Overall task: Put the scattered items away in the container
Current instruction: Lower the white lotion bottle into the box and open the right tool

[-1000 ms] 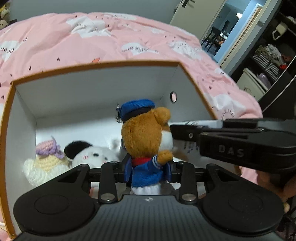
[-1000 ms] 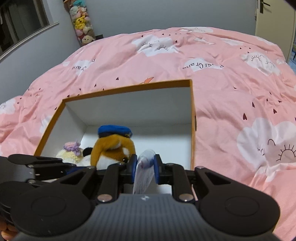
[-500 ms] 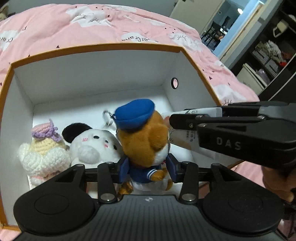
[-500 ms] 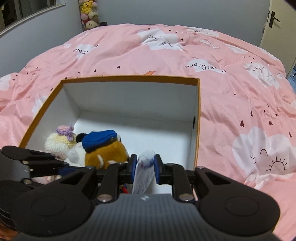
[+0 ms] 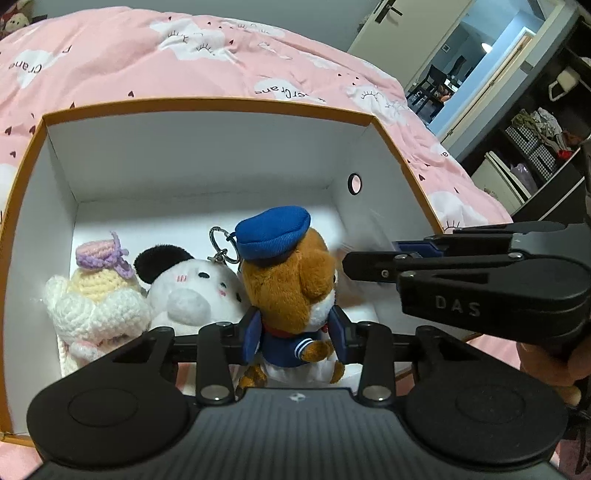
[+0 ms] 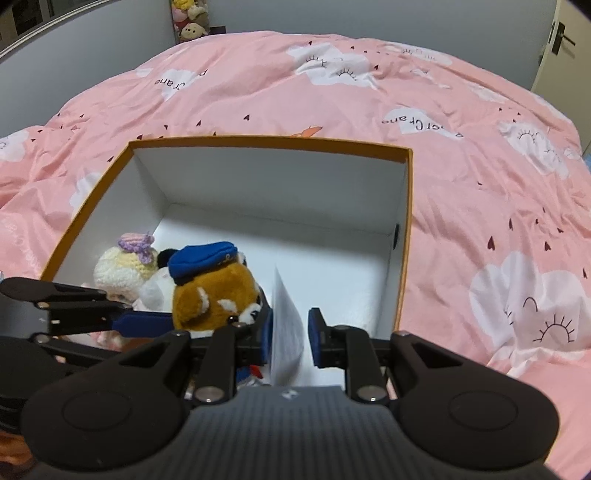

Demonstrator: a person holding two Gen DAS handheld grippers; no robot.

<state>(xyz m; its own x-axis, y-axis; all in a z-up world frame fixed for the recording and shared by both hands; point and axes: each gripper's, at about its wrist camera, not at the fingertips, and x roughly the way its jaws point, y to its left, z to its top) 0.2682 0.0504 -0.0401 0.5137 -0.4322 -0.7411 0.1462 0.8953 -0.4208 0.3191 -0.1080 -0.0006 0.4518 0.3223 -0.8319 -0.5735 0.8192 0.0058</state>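
Observation:
An orange-rimmed white box [image 5: 207, 105] [image 6: 266, 140] sits on the pink bed. My left gripper [image 5: 295, 339] has its jaws spread beside a brown bear plush in a blue sailor cap [image 5: 291, 280] [image 6: 214, 291], which stands in the box between them. My right gripper [image 6: 291, 336] is open over the box; a white packet [image 6: 286, 325] hangs blurred between its pads, touching neither firmly. In the left wrist view the right gripper [image 5: 369, 258] reaches in from the right. A panda plush [image 5: 192, 291] and a crocheted plush [image 5: 96, 299] lie in the box's left part.
The pink quilt [image 6: 369, 92] surrounds the box. A doorway [image 5: 461, 66] and dark shelves [image 5: 535, 140] stand to the right of the bed. Plush toys [image 6: 188, 22] sit by the far wall.
Both grippers dropped lower into the box. The left jaws widened around the bear. The right jaws opened and the white packet slipped loose.

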